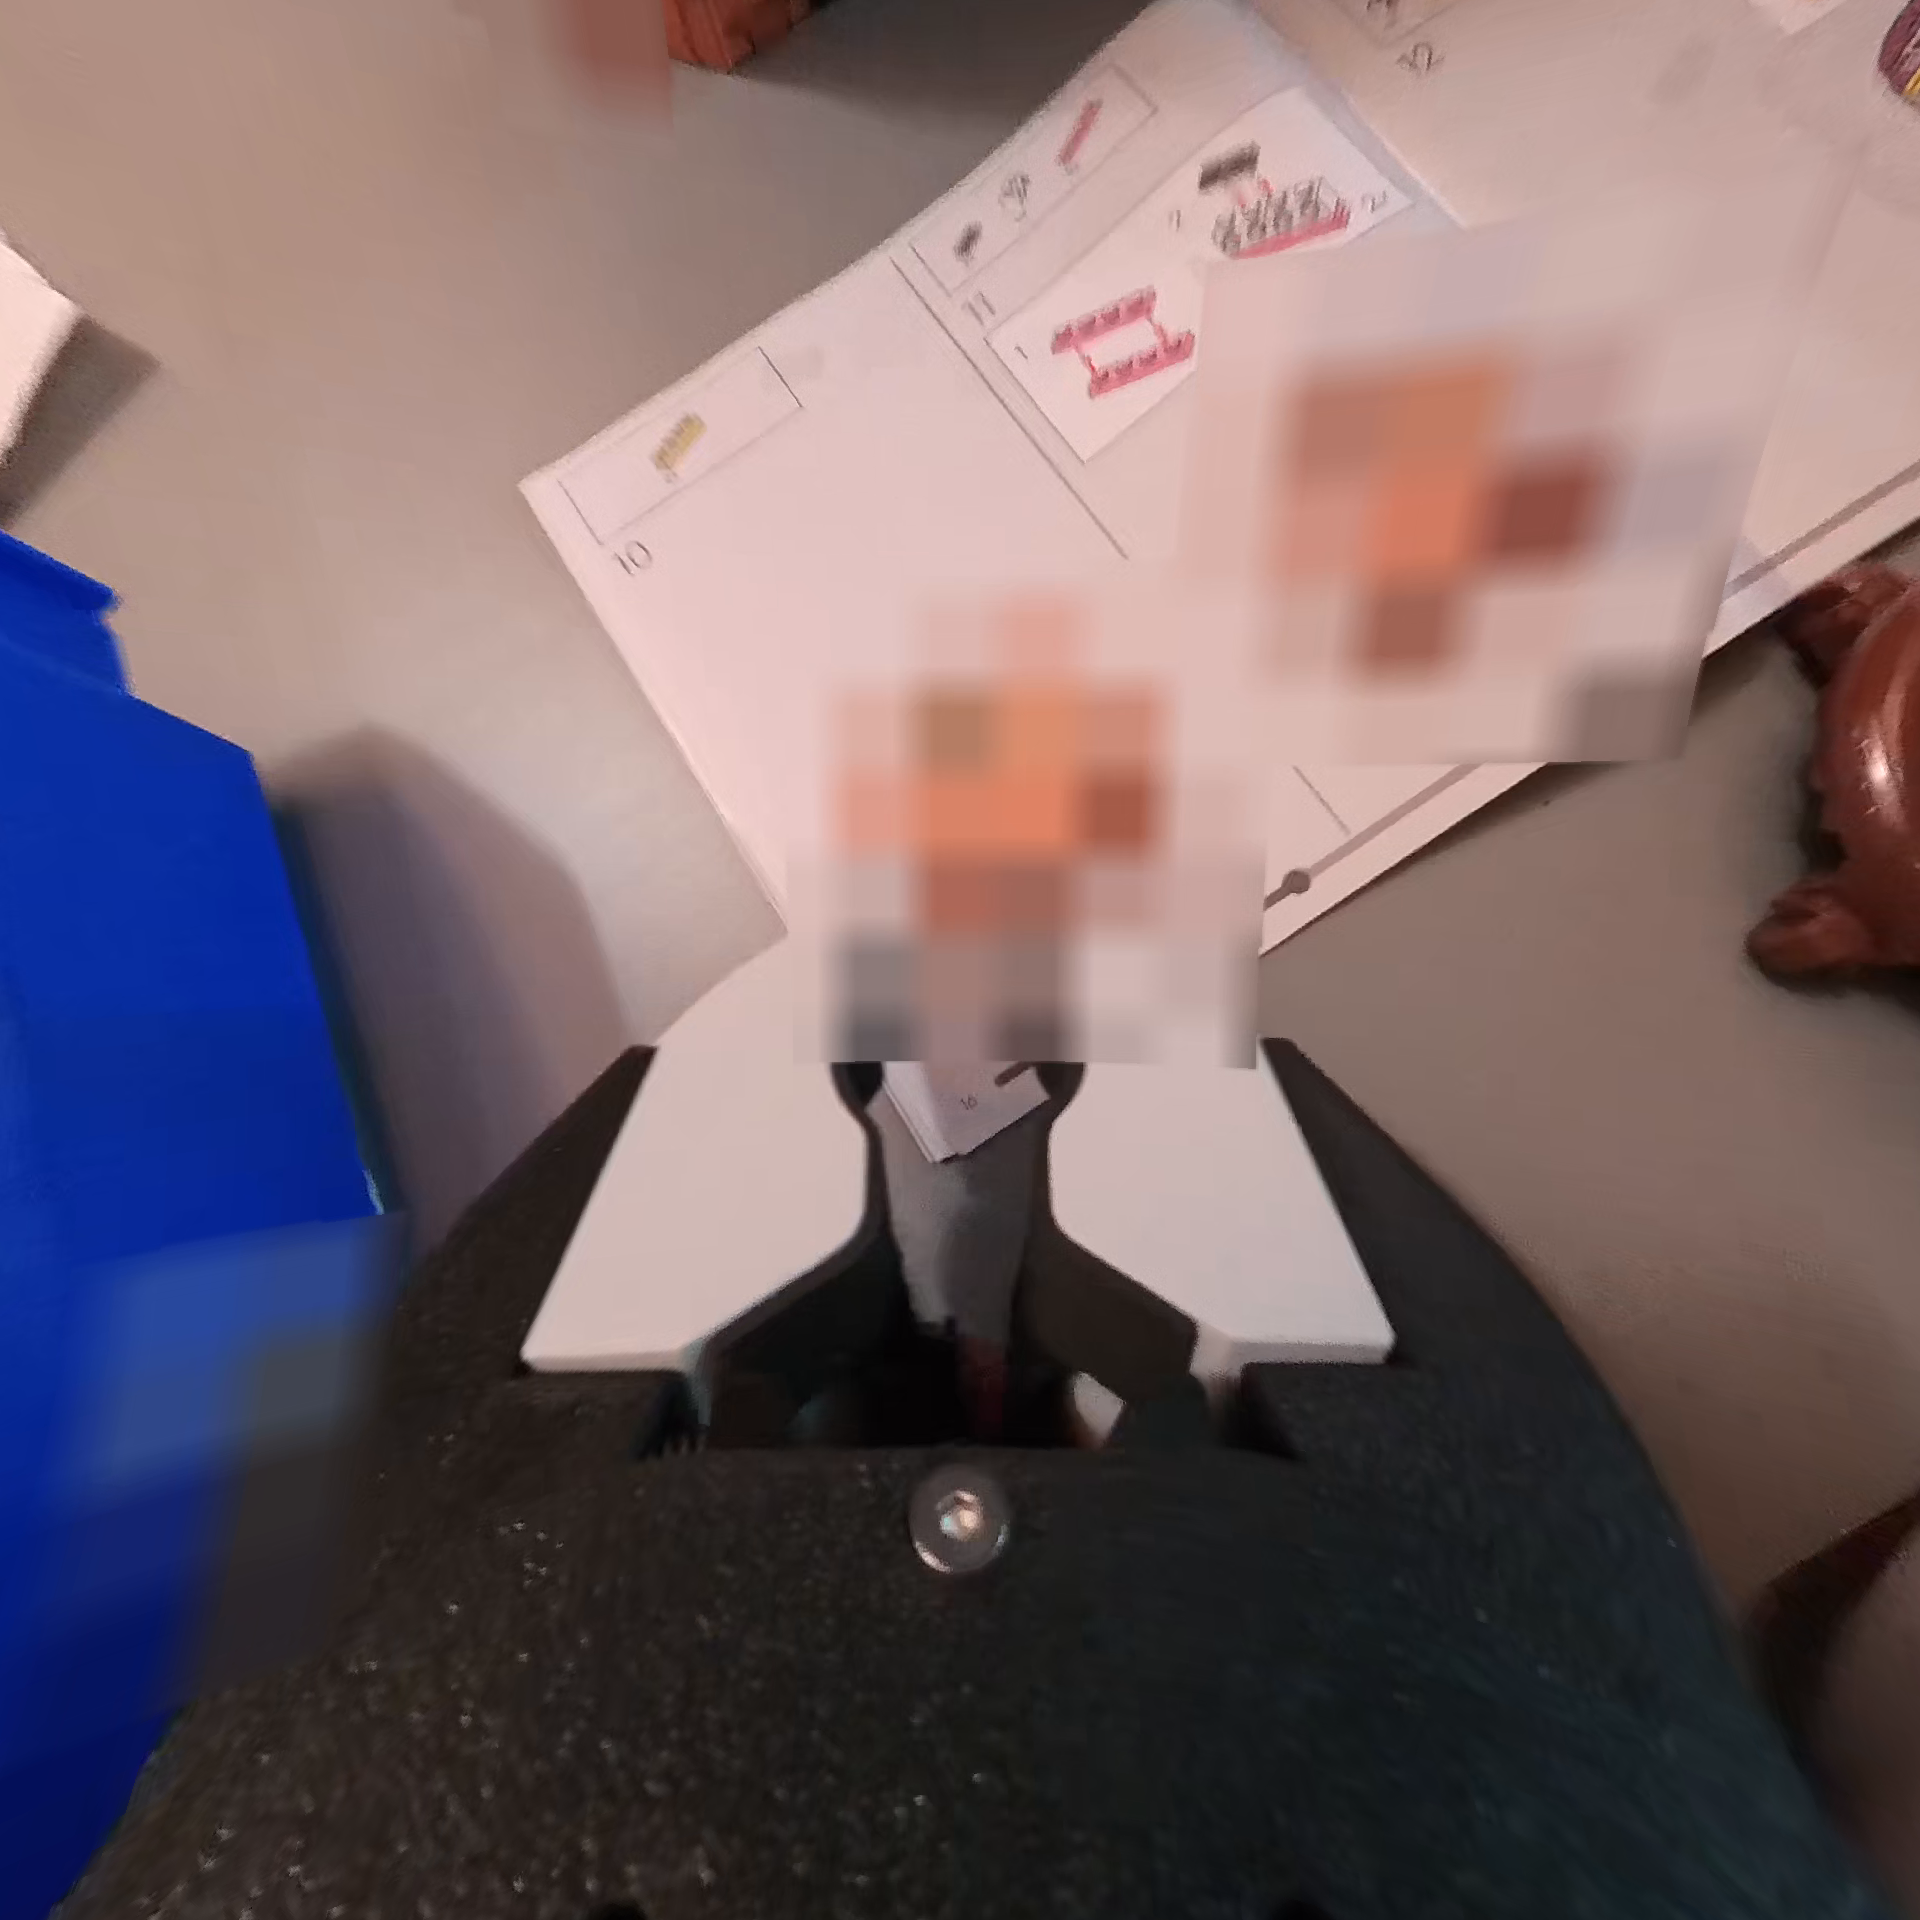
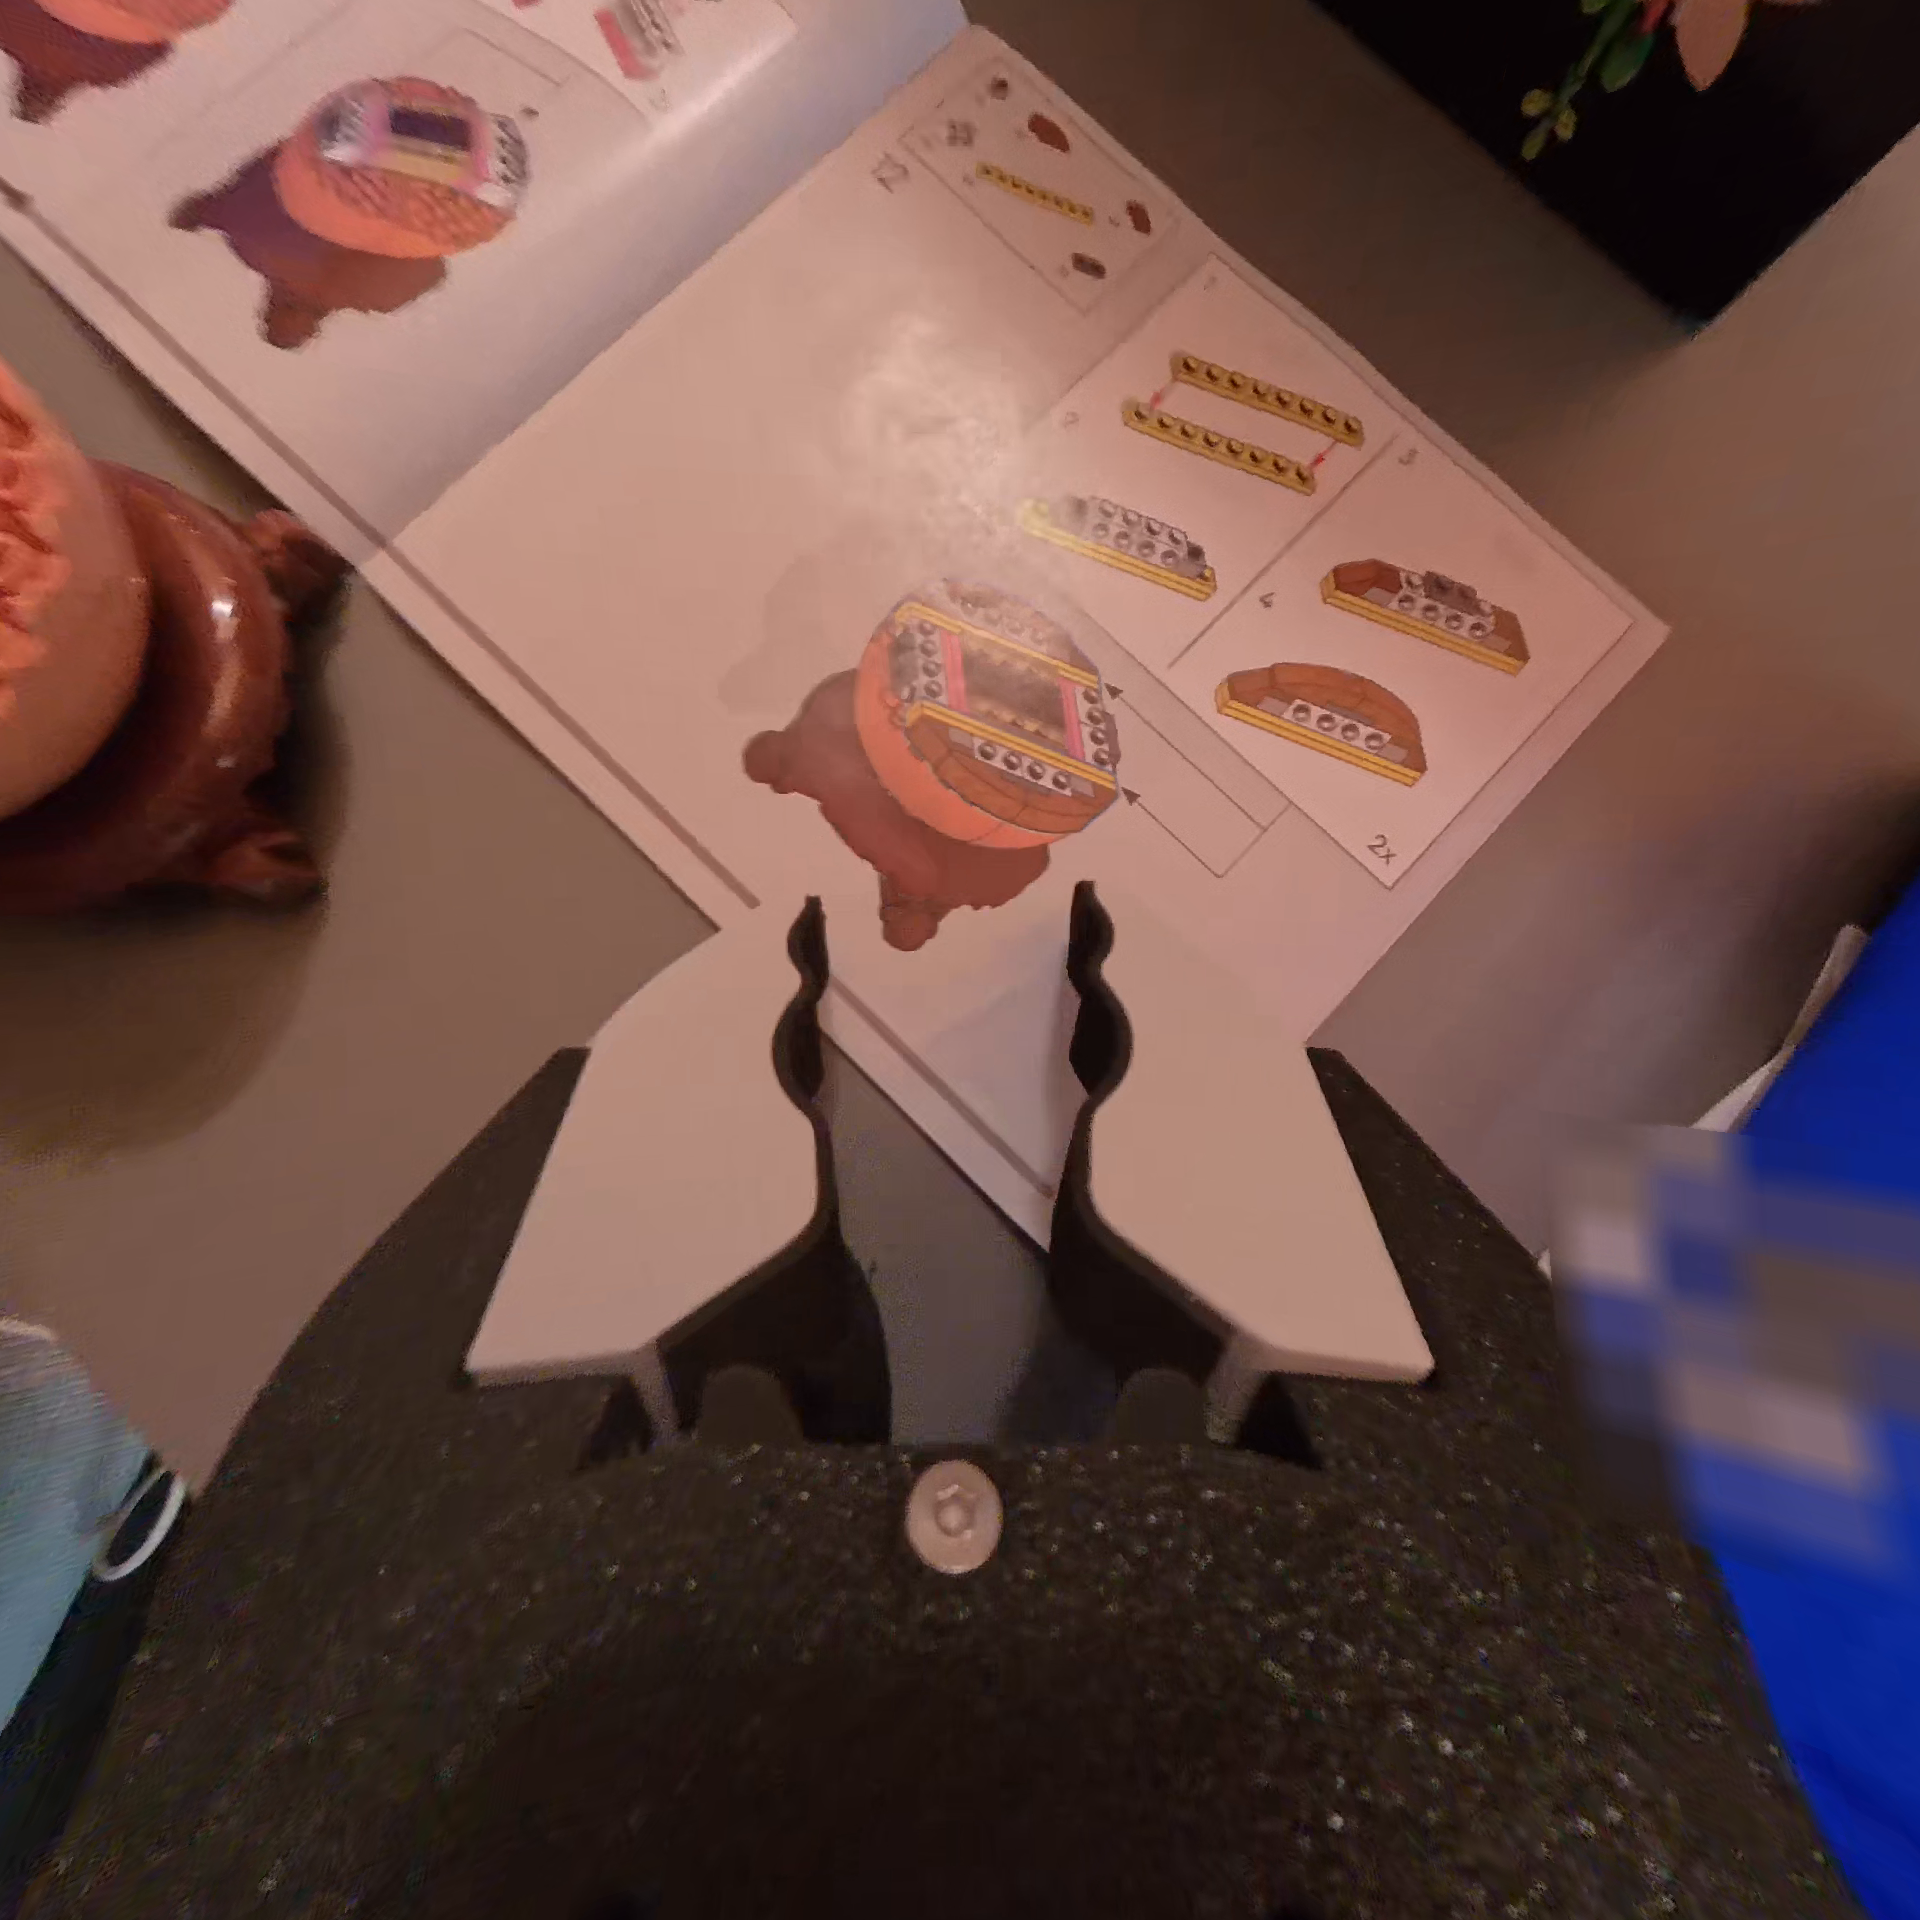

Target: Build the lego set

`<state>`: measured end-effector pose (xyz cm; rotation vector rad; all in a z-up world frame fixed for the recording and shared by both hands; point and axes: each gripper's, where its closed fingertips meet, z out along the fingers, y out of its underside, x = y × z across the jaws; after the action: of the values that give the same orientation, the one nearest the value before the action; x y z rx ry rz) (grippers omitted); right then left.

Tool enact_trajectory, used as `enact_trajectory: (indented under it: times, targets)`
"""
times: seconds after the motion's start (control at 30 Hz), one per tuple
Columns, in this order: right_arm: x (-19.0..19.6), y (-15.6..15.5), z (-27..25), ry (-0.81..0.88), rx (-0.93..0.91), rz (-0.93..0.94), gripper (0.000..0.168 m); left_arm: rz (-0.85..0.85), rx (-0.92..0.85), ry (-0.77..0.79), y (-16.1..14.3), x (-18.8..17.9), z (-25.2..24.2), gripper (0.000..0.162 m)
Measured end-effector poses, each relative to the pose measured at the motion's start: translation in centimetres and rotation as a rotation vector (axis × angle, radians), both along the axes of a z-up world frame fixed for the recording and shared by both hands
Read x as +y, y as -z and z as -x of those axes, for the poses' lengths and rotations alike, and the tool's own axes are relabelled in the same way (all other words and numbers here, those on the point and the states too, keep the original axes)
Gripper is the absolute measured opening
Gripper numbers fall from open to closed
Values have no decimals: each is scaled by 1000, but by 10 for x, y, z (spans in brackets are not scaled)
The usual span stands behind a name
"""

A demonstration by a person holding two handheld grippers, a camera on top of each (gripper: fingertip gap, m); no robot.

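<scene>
Grey desk (image 2: 499,831) carries a white paper instruction booklet (image 2: 665,582); both grippers hover above: right gripper (image 2: 945,914) jaws apart, empty; left gripper (image 1: 956,1081) jaws nearly together, tips hidden.

The left hand-held gripper (image 1: 961,1081) hangs over the grey surface (image 1: 343,395), its white fingers (image 1: 717,1195) close together with a narrow gap; the open instruction booklet (image 1: 831,582) lies ahead; a blue bin (image 1: 135,935) stands left; a brown lego model (image 1: 1860,779) sits right.

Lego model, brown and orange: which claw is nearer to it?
Right, probably. The lego model looms large just left of the right claw; from the left claw it shows smaller, at the far right edge.
</scene>
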<state>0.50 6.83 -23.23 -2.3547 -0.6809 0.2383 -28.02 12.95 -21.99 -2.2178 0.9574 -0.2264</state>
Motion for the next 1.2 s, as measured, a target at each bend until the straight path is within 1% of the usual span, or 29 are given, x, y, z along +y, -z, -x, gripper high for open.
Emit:
enact_trajectory:
  times: [0.1,0.13,0.2,0.23,0.3,0.33,0.4,0.43,0.47,0.53,0.57,0.6,0.63,0.67,0.73,0.77,0.83,0.9,0.97,1.07,1.13,1.2]
  targets:
    - [-2,-29,6,-47,40,-110,42,-52,-138,24,-24,0,-12,71]
    - [-3,-43,6,-52,48,-159,42,-60,-179,32,-31,-1,-17,86]
    - [-10,-81,3,-51,97,-283,41,-76,-236,36,-43,-1,-25,108]
    - [-17,-103,1,-53,142,-349,35,-81,-253,33,-48,0,-28,115]
    - [-34,-143,-20,-12,179,-455,21,-94,-301,31,-58,2,-36,119]
    - [-45,-159,-32,9,200,-481,21,-113,-340,34,-66,2,-41,114]
    - [-66,-193,-49,48,296,-519,21,-175,-402,35,-86,5,-48,95]
    - [-74,-205,-59,77,326,-534,20,-206,-412,39,-94,6,-51,87]
    - [-79,-210,-70,97,312,-532,20,-238,-413,44,-102,7,-54,79]
    - [-79,-204,-106,150,176,-484,8,-300,-414,63,-115,8,-61,62]
    - [-75,-199,-125,146,95,-461,6,-323,-418,72,-120,8,-64,51]
    - [-66,-194,-145,139,29,-442,1,-344,-423,78,-124,8,-68,33]
    - [-55,-189,-161,128,-2,-410,0,-360,-430,80,-127,8,-71,9]
    - [-42,-184,-171,94,15,-357,0,-366,-437,75,-130,8,-72,0]
    - [-14,-173,-184,25,70,-241,0,-359,-437,60,-131,9,-72,0]
    - [2,-165,-193,10,49,-199,0,-364,-429,45,-132,11,-68,0]
    - [28,-144,-208,-45,-68,-147,0,-390,-403,8,-135,13,-56,0]
    - [45,-125,-213,-94,-103,-97,0,-410,-379,-27,-140,12,-40,0]
    - [56,-110,-213,-98,-82,-46,1,-416,-356,-66,-139,9,-22,0]
    - [66,-90,-222,-69,-128,26,6,-371,-309,-127,-123,6,-1,0]
    - [73,-83,-230,-12,-148,53,17,-327,-301,-125,-110,3,3,0]
    - [75,-80,-235,36,-160,78,23,-282,-285,-96,-97,1,1,0]
